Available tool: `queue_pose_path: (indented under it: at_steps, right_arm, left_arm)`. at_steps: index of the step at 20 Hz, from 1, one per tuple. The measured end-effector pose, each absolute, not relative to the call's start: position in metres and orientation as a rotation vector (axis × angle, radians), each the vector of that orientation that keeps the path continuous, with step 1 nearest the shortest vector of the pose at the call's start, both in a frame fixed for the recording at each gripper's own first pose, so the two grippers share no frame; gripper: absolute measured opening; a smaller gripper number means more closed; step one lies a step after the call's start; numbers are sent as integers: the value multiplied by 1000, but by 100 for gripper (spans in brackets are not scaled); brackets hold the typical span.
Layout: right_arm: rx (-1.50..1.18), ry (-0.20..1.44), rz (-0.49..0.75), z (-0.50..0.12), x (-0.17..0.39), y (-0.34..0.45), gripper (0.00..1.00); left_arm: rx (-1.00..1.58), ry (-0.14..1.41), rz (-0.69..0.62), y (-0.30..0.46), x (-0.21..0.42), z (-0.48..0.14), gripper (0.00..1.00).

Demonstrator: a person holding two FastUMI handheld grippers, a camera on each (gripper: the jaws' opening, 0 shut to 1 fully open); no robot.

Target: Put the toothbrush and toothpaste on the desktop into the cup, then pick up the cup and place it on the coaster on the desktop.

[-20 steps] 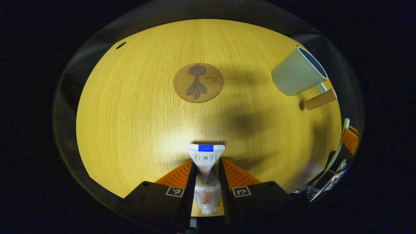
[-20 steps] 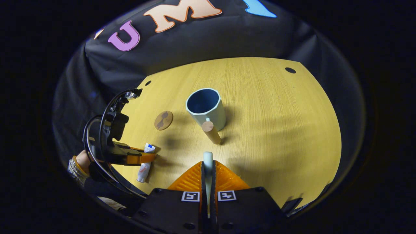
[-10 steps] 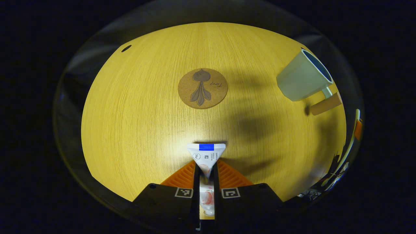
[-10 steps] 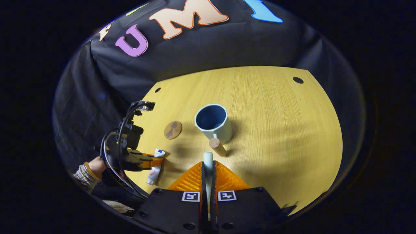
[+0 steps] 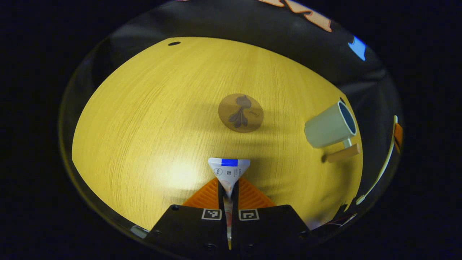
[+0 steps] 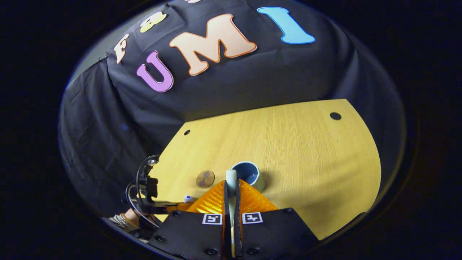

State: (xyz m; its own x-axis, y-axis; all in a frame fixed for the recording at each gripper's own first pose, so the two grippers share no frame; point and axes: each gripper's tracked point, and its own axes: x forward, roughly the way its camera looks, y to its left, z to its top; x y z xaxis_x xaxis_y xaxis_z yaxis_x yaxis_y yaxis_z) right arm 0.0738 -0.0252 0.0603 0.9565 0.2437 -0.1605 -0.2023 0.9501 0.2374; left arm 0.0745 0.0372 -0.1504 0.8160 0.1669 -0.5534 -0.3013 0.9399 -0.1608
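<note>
My left gripper [image 5: 229, 189] was clamped on the toothpaste [image 5: 229, 169], both fingers pressing its body, its flat crimped end sticking out ahead above the tabletop [image 5: 151, 119]. My right gripper [image 6: 231, 187] was closed on the toothbrush [image 6: 231, 178], whose handle end poked up between the fingers. The cup [image 6: 248, 174] stood upright on the tabletop just past that handle end, with the coaster [image 6: 205, 178] near it to the left. In the left gripper view the coaster [image 5: 240, 113] lay ahead and the cup [image 5: 330, 125] off to the right.
</note>
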Motion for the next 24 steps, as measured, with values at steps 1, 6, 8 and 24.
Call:
queue_pose_path:
  at_steps: [1, 6, 8, 24]
  right_arm:
    - [247, 144, 249, 77, 78, -22, 6]
    - [285, -3, 292, 113, 112, -21, 5]
    - [286, -40, 296, 121, 130, -20, 6]
    - [93, -138, 244, 73, 193, -32, 6]
  left_arm:
    - [-268, 519, 252, 38, 73, -141, 2]
    - [-264, 408, 273, 35, 60, -106, 2]
    - [-228, 369, 256, 25, 55, -88, 2]
    - [-181, 155, 132, -52, 82, -1, 2]
